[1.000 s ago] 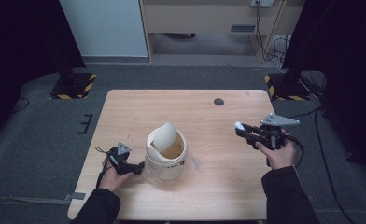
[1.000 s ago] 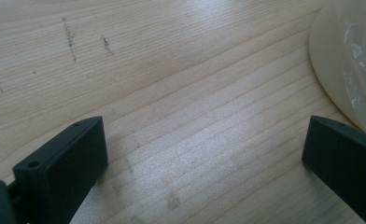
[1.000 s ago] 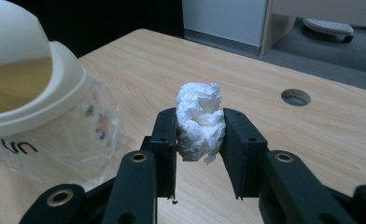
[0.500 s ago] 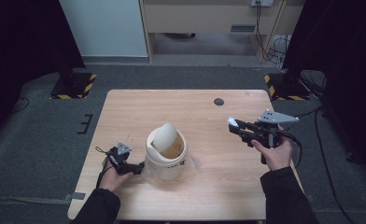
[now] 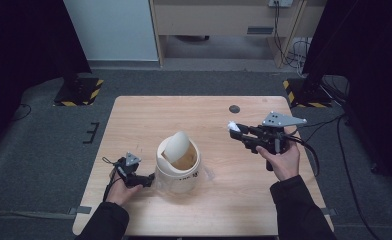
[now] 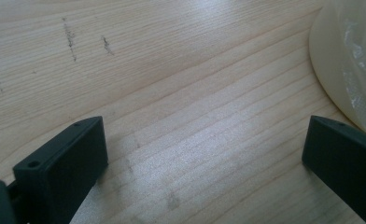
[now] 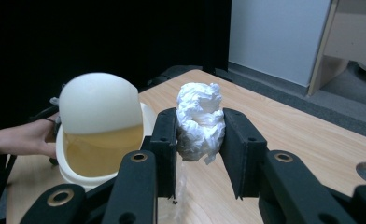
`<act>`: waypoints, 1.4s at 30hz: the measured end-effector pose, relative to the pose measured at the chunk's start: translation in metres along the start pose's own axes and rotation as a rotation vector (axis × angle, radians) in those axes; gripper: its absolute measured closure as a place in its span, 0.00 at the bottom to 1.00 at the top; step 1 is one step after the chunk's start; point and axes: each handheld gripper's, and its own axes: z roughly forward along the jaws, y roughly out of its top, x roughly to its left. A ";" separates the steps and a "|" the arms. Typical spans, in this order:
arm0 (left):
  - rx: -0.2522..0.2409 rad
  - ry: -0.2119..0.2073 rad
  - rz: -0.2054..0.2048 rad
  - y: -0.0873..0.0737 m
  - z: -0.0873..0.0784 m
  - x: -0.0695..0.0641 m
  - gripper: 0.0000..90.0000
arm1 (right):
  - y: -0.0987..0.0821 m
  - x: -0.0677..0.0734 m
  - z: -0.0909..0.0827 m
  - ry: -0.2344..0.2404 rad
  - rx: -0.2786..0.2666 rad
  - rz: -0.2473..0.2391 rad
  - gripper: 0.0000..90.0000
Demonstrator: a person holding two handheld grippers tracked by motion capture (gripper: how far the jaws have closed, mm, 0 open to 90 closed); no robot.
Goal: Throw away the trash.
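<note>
The crumpled white tissue (image 7: 200, 122) sits clamped between the 2 jaws of the right tool (image 7: 200, 135), held in the air above the tabletop (image 5: 224, 210). In the high view the wad (image 5: 232, 126) is a small white speck at the tip of that tool (image 5: 237, 132), at about 3 o'clock from the cream bin (image 5: 179, 170) and well apart from it. The step in hand looks like the carry: the wad is picked up and pointed toward the bin, not yet over it.

The next move, as I judge it, calls for bringing the wad over to the bin's swing lid (image 5: 175, 147) — tilted, with a gap under it — and getting the tissue through that gap before letting go.

The left tool (image 5: 146, 181) rests on the tabletop at 9 o'clock of the bin, just beside its base. Its own view shows what the high view cannot: jaws spread wide with nothing between them, bare wood grain, and the bin's wall (image 6: 333, 70) curving close to 1 jaw. The right gripper view adds the lid's dome (image 7: 99, 102), the amber-lit inside beneath it, and the person's left hand (image 7: 27, 137) behind the bin.
</note>
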 end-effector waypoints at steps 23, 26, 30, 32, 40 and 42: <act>0.001 -0.001 0.000 0.000 0.000 0.000 0.00 | 0.013 0.019 0.018 0.038 -0.026 -0.033 0.75; 0.001 -0.001 0.000 0.000 0.000 0.000 0.00 | 0.012 0.020 0.021 0.048 -0.023 -0.037 0.75; 0.001 -0.001 0.000 0.000 0.000 0.000 0.00 | 0.009 0.025 0.025 0.074 -0.028 -0.036 0.75; 0.001 -0.001 0.000 0.000 0.000 0.000 0.00 | 0.007 0.027 0.027 0.087 -0.025 -0.037 0.75; 0.001 -0.001 0.000 0.000 0.000 0.000 0.00 | 0.013 0.029 0.032 0.104 -0.032 -0.051 0.75; 0.001 -0.001 0.000 0.000 0.000 0.000 0.00 | 0.015 0.032 0.033 0.108 -0.033 -0.056 0.75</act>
